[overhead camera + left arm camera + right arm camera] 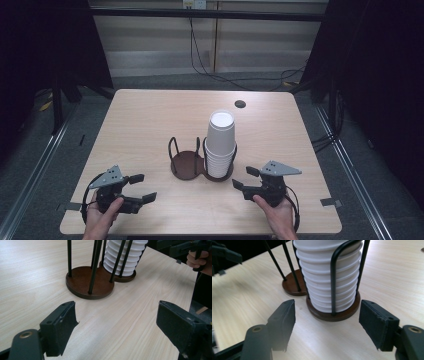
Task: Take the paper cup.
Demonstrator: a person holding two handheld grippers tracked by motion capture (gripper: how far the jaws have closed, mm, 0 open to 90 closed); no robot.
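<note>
Cups (pixel 220 145) stand in a tall white stack near the middle of our wooden table (pixel 150 115), held inside the right ring of a dark wire cup holder (pixel 192 162). We see the stack straight ahead of our right gripper (pixel 246 179), just past its tips, and it stands upright, so its long way runs up and down. Our left gripper (pixel 142 187) is farther off, and the empty left ring of the holder sits between it and the cups. We think the right hand (pixel 277 215) is the nearer one for a grab. Both grippers have their jaws wide apart and hold nothing. The cups look like smooth paper with round rolled rims, one rim over the next like ribs. The holder has thin black metal bars and two round brown bases that touch. The table is pale, smooth wood with fine lines
</note>
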